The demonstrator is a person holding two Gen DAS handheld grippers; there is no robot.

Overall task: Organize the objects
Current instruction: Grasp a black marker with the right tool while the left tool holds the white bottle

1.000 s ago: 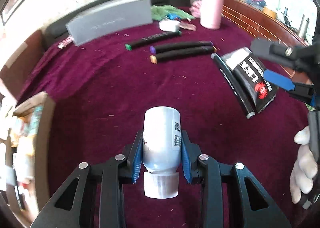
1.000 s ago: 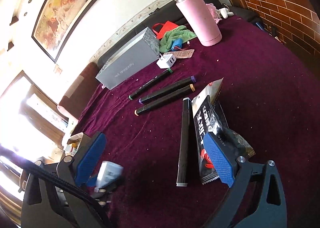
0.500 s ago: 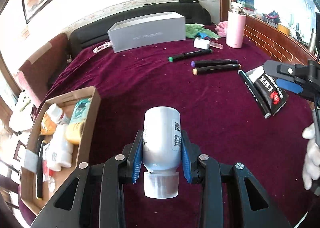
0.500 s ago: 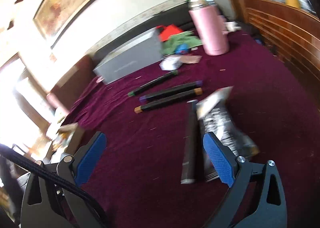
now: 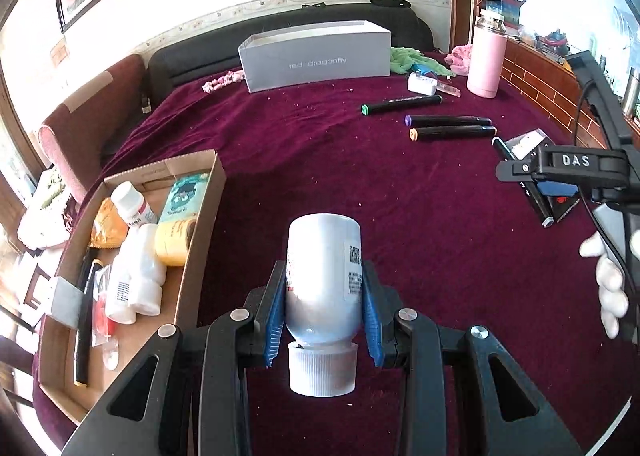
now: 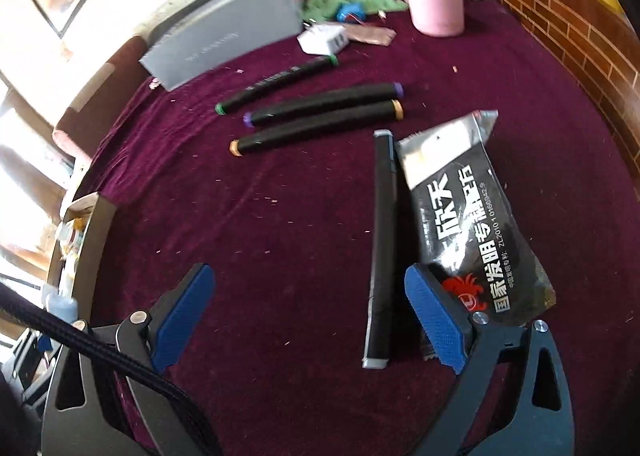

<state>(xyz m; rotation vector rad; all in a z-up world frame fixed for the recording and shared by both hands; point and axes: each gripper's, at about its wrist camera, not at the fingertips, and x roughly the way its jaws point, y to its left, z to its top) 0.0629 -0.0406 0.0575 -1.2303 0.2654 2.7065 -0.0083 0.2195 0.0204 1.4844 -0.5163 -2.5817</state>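
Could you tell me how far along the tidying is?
Partly done: the cardboard box already holds several bottles and packets. The left gripper grips a white bottle; the right gripper hangs open above a black marker and black packet. Three more markers remain.

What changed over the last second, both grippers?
The left gripper, shut on the white bottle, swung left, bringing the cardboard box into view. The right gripper dropped toward the grey-tipped marker. Grip unchanged; right jaws stayed open; markers and packet unmoved.
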